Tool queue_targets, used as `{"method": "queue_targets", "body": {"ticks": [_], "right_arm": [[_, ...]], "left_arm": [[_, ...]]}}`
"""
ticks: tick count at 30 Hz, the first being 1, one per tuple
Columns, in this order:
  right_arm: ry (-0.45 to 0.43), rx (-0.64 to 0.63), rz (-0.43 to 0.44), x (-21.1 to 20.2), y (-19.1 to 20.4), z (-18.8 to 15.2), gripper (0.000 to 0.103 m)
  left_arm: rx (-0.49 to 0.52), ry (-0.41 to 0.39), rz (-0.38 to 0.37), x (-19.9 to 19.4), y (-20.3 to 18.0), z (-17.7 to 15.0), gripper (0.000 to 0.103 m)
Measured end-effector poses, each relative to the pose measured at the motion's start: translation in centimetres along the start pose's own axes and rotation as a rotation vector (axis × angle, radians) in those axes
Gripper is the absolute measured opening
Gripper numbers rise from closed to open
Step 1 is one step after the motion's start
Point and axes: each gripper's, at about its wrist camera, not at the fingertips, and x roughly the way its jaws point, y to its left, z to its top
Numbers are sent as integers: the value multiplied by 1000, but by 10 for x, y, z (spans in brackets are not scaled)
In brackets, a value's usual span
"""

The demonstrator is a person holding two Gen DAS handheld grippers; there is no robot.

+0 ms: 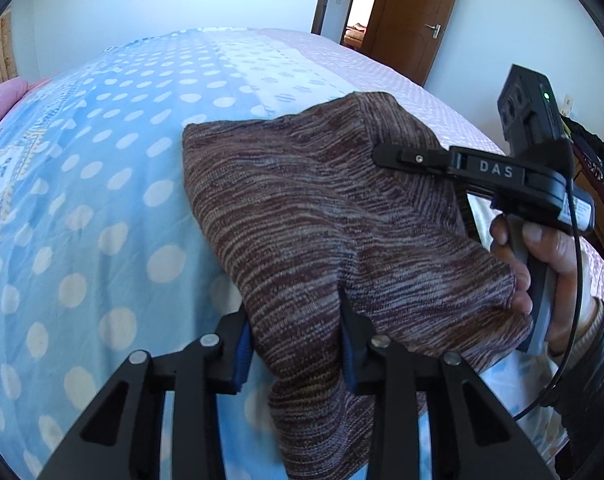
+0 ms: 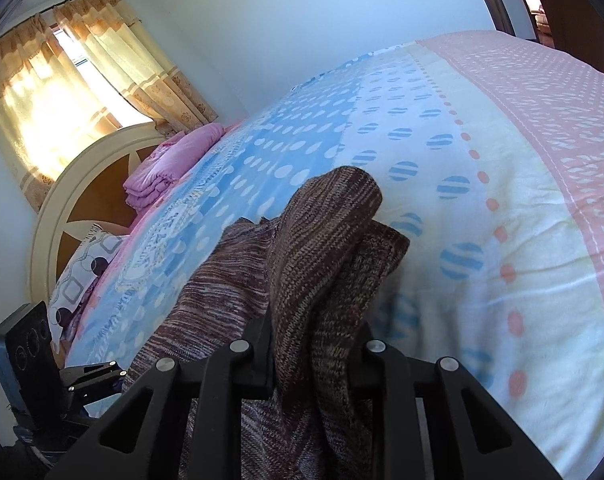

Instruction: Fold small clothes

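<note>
Bed point(image 2: 441, 128): both tongs point(image 1: 298, 344) point(image 2: 315, 354) clamp knit garment point(image 1: 321, 216); holding hand point(image 1: 541, 264) visible left view only.

Lighting: bright daylight, cool blue cast. Source: backlit curtained window point(image 2: 62, 92) at ten o'clock in the right wrist view, blown out with glare. Shadows: soft. Focus: sharp centrally. Distortion: strong fisheye bending, black vignette at all corners.

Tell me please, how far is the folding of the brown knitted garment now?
Early stage. Done: both tools grip the brown knitted garment; the left tool pinches one bunch, the right tool another. In hand: its near part is raised off the dotted bed cover. Left: it is bunched, with no neat fold showing, so laying flat and folding remain.
</note>
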Motion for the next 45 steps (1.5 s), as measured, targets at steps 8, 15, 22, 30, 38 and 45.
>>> {"method": "queue_targets", "body": {"ticks": [8,15,22,30,38,45], "right_arm": [[-18,-12,82,-12,45,-17,23],[-15,-47,137,-8,92,-27,23],[10,-81,190,10,138,-38,23],[44,-110,246,34,181,-46,23],[73,-135,286,55,216,-48,23],[106,-187,316,71,249,-47,23]], "left_arm": [[-10,-18,22,-42,13,-20,36],[-40,-57,56,-81,37,-38,36],[-82,-87,102,-111,65,-59,36],[-123,-110,140,-133,91,-80,36],[-153,-138,173,-154,112,-95,36],[-178,-150,208,-170,128,-111,36]]}}
